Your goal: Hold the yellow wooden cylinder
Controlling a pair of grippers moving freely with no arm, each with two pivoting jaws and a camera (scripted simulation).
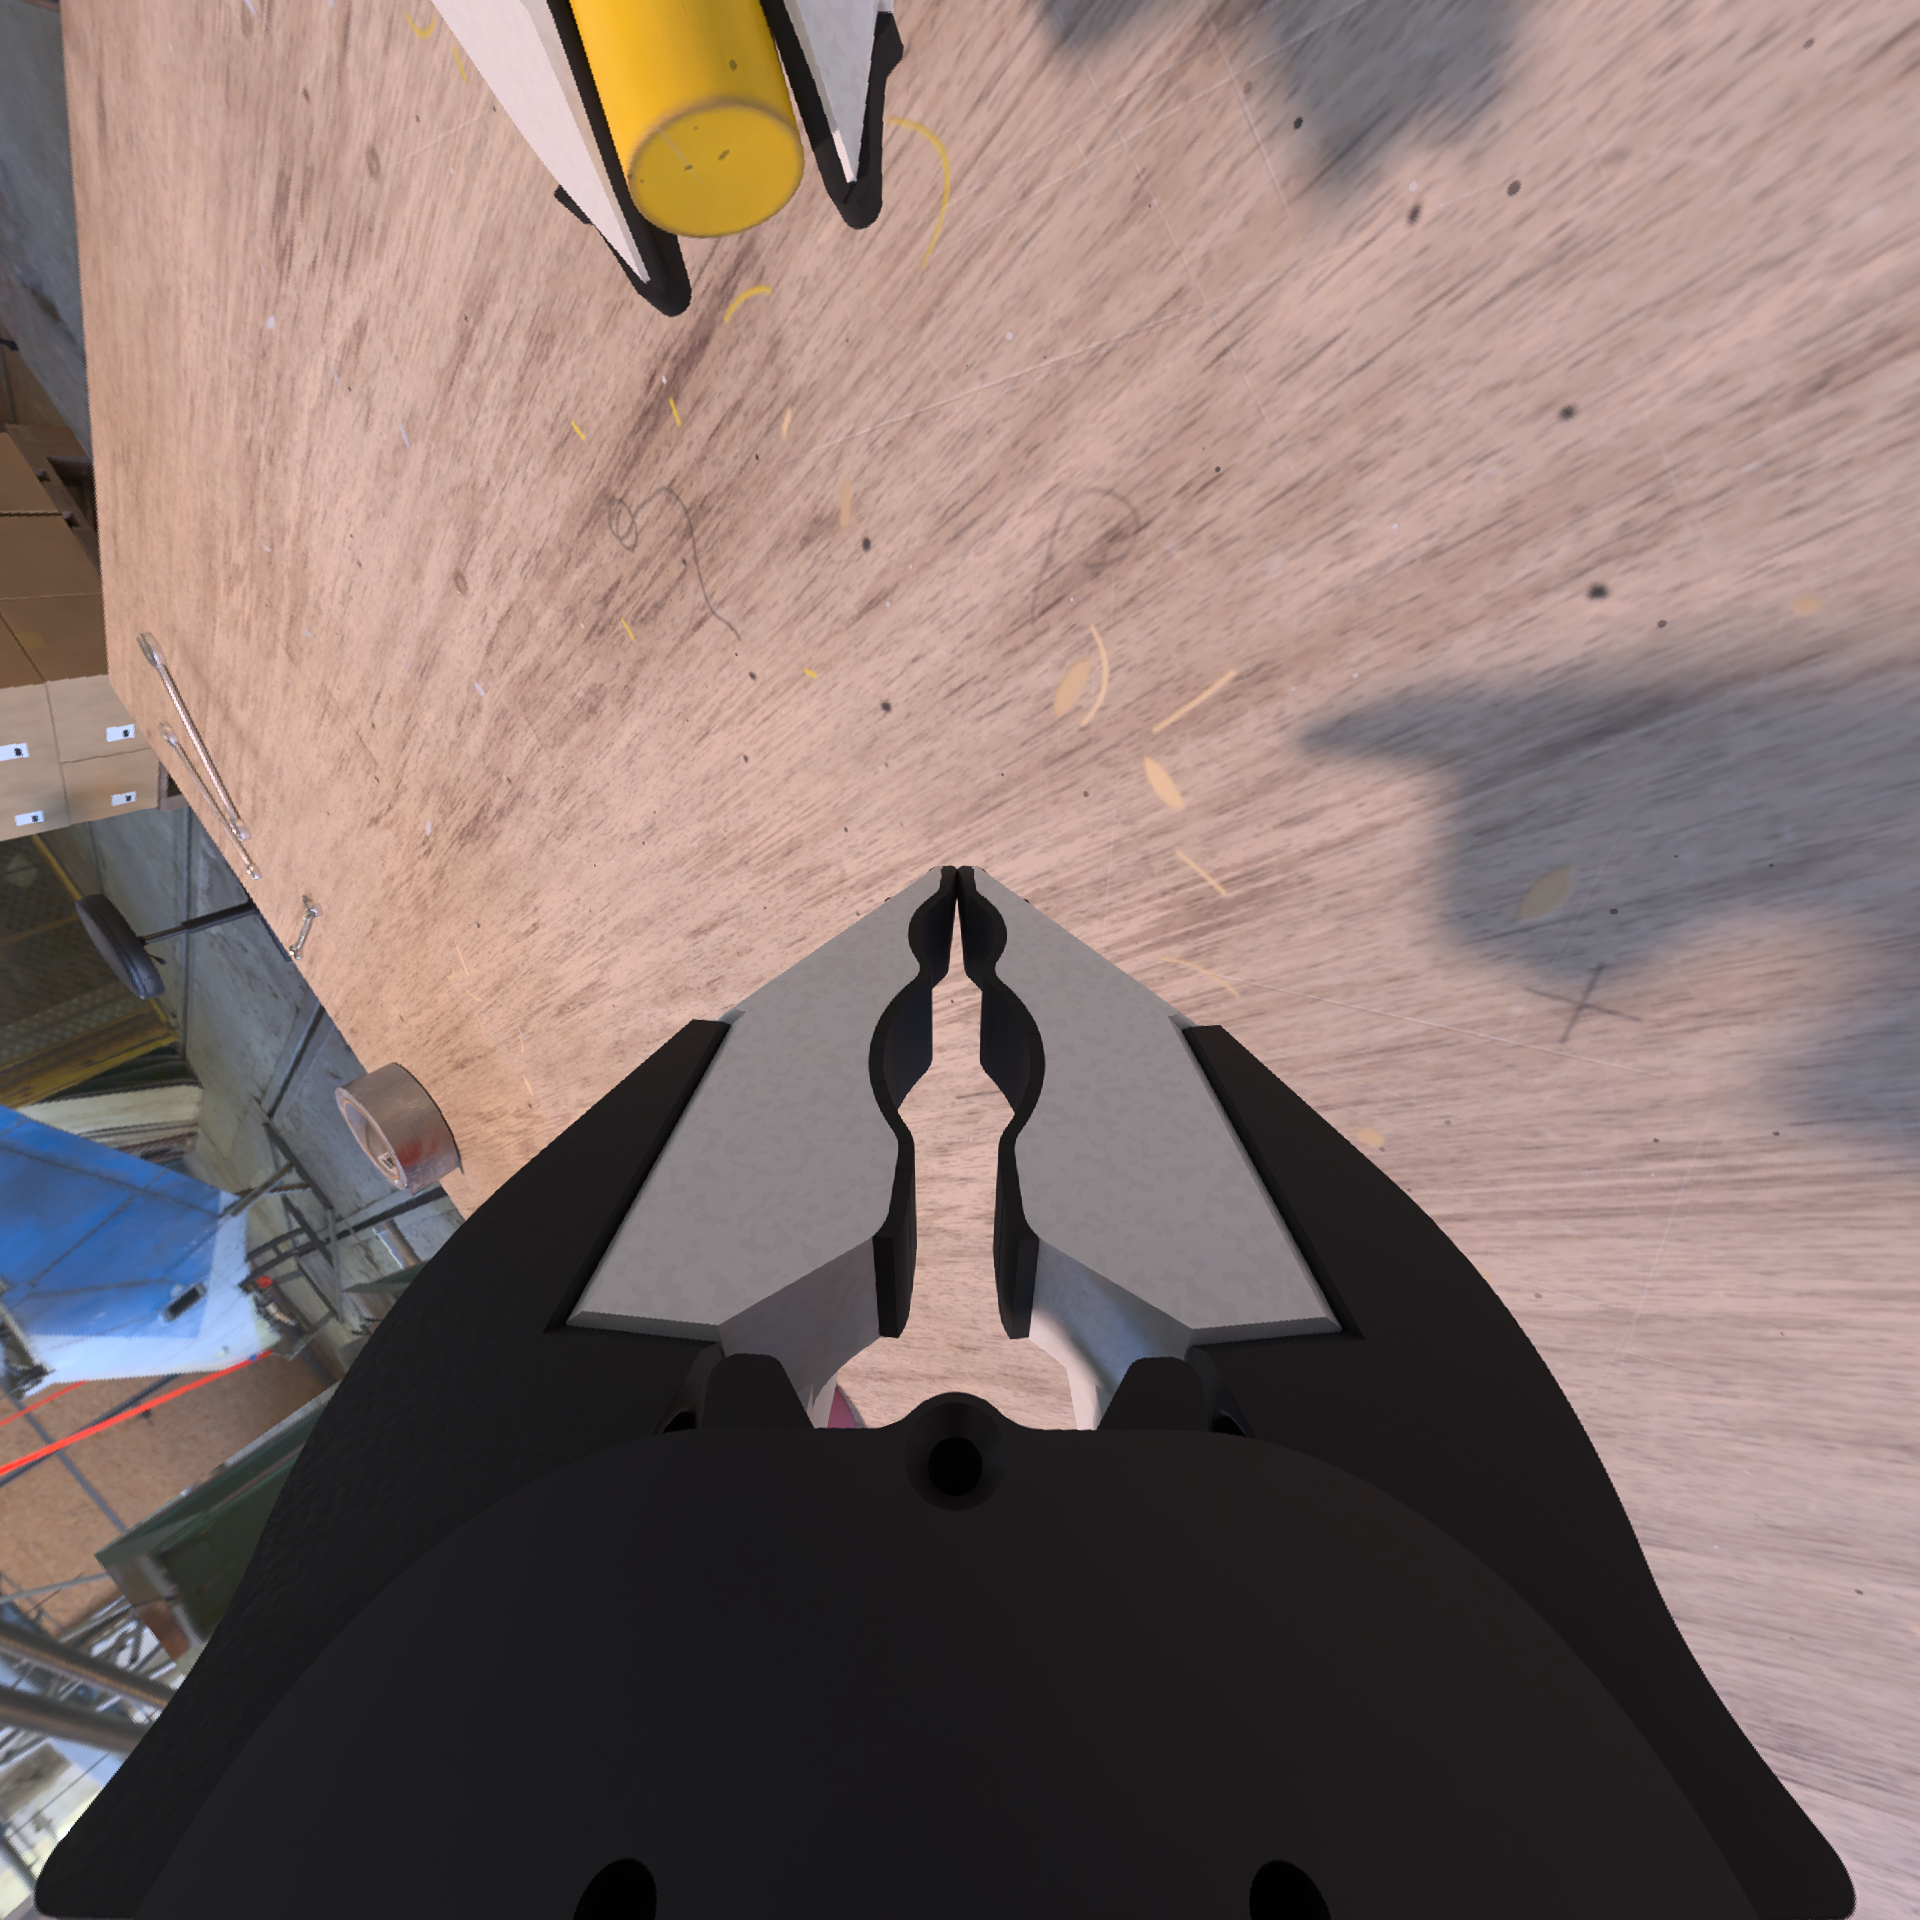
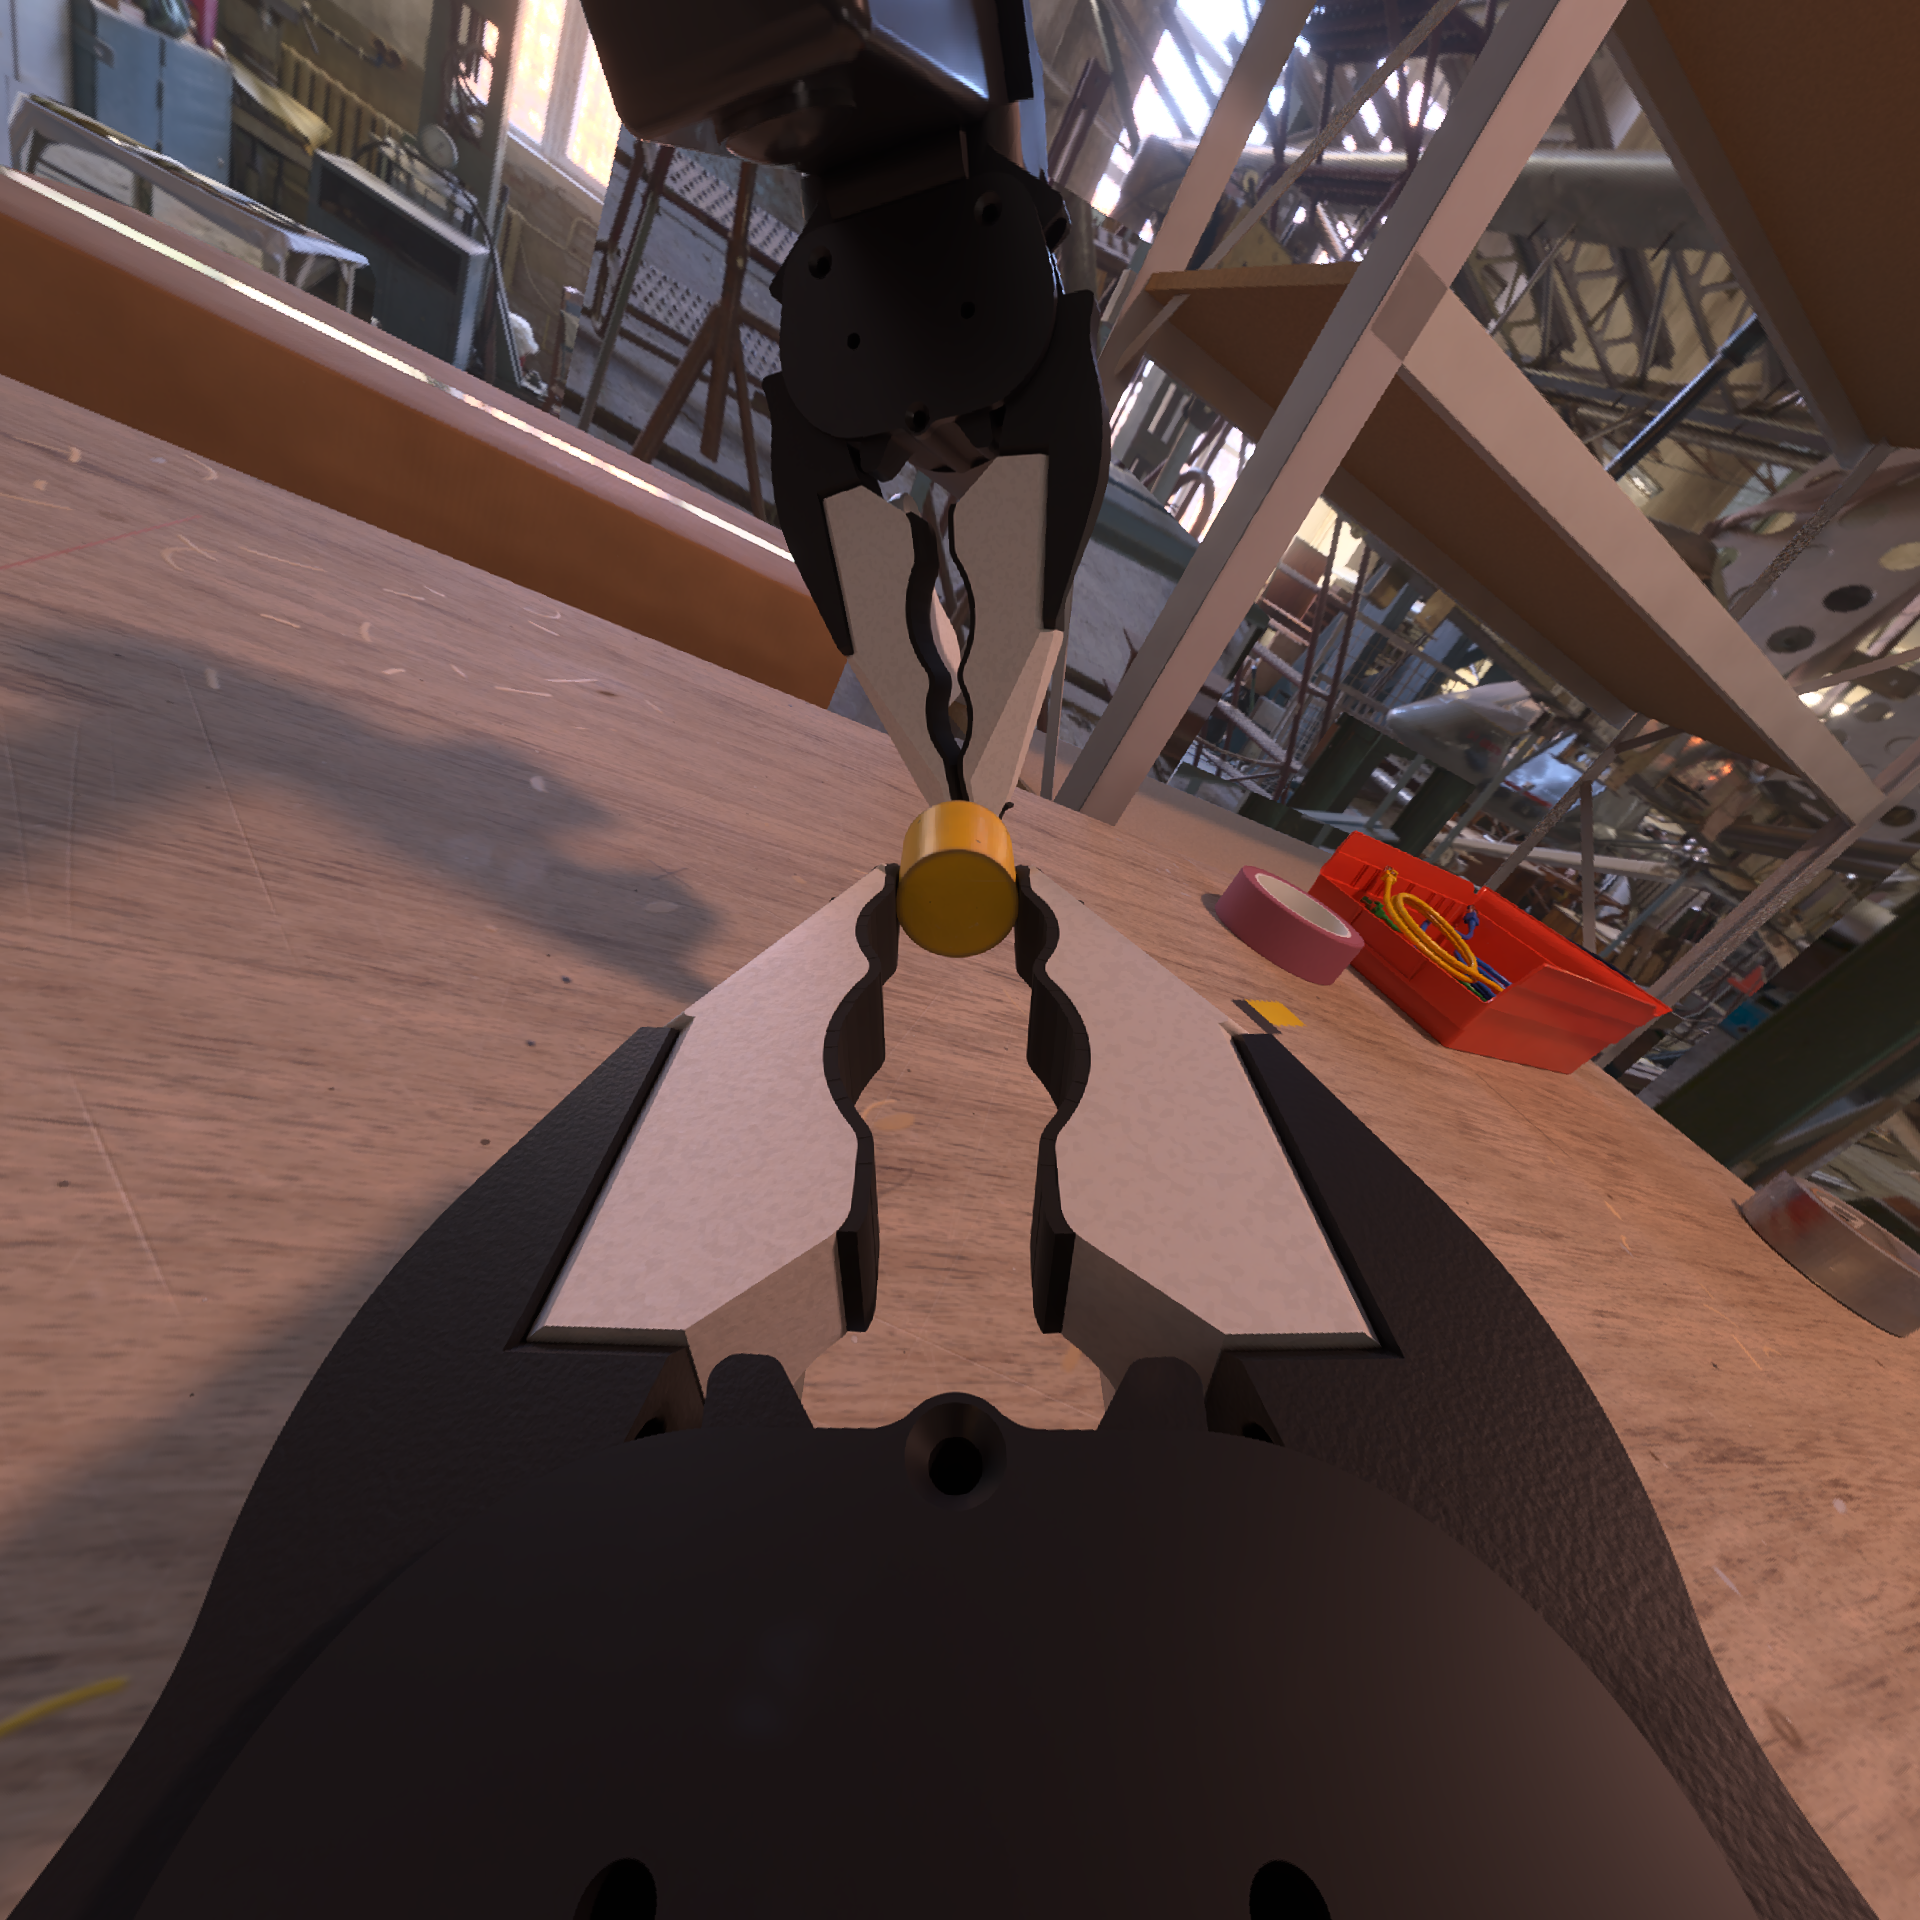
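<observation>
The yellow wooden cylinder (image 2: 956, 883) sits between the fingertips of my right gripper (image 2: 956, 896), which is shut on it and holds it above the wooden table (image 2: 312, 935). In the left wrist view the cylinder (image 1: 707, 135) shows at the top, clamped between the right gripper's two fingers (image 1: 634, 208). My left gripper (image 1: 956, 883) is shut and empty, its tips touching, pointing down at the table (image 1: 1247, 416). In the right wrist view the left gripper (image 2: 961, 774) hangs just beyond the cylinder, tips close above it.
A pink tape roll (image 2: 1288, 925) and a red open box with coloured wires (image 2: 1486, 956) lie at the right. A grey tape roll (image 2: 1839, 1247) sits at the table's right edge, also in the left wrist view (image 1: 400, 1138). Metal wrenches (image 1: 197, 748) lie by the table's edge. Shelving (image 2: 1455, 416) stands behind.
</observation>
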